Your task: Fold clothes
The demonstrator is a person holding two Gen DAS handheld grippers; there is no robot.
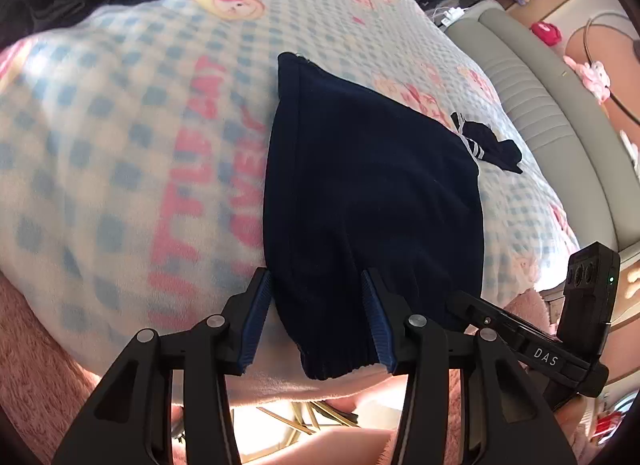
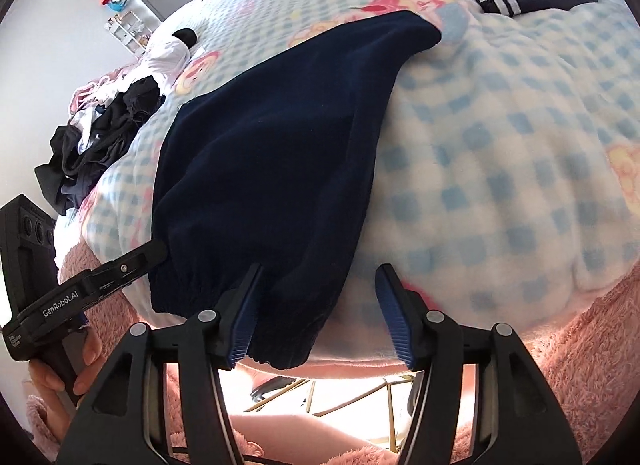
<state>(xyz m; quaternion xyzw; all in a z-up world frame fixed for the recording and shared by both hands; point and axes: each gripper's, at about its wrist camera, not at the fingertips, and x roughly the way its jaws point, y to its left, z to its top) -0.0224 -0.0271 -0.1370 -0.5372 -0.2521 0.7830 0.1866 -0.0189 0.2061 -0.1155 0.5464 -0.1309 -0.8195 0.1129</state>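
Navy trousers [image 1: 372,193] lie folded lengthwise on the checked blanket [image 1: 120,153], elastic cuff at its near edge. Your left gripper [image 1: 320,317] and right gripper [image 2: 320,313] straddle that cuff, jaws apart, gripping nothing.

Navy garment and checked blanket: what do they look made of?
Navy garment: looks like soft matte knit, maybe fleece or jersey; no sheen, limp drape, gathered elastic hem near the grippers. Checked blanket: looks like plush fleece; fuzzy, blurred print edges, puffy surface. Fibre content can't be told from these views.
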